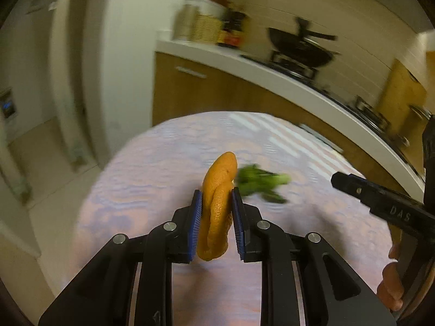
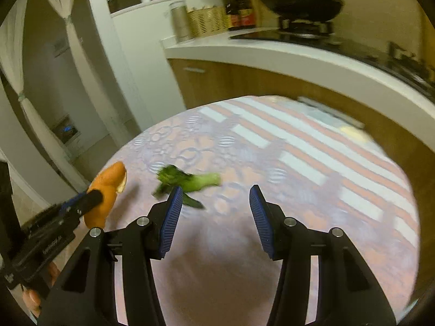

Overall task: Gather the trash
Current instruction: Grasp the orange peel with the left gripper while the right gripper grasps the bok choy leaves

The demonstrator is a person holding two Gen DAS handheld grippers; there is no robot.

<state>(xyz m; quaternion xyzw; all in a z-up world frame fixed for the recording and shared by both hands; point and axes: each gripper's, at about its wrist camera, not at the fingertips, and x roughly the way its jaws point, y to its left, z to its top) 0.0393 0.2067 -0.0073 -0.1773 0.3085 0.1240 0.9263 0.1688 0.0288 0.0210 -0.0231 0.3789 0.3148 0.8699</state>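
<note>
A curled orange peel (image 1: 220, 171) stands on end between the blue pads of my left gripper (image 1: 216, 191), which is shut on it. The right wrist view shows the same peel (image 2: 108, 182) at the left, pinched by the left gripper (image 2: 89, 199) over the table's left edge. A green vegetable scrap (image 1: 261, 182) lies on the patterned tablecloth (image 1: 152, 168) just right of the peel. My right gripper (image 2: 216, 188) hovers open over the cloth with nothing between its pads. The green scrap (image 2: 190, 180) lies just beyond its left fingertip.
A white kitchen counter (image 2: 272, 54) with wooden cupboards curves behind the table. It holds a black wok (image 2: 307, 2) on a stove, bottles and a canister. A flat pale object (image 2: 329, 111) lies at the table's far edge. A person's fingers (image 1: 391, 285) grip the right tool.
</note>
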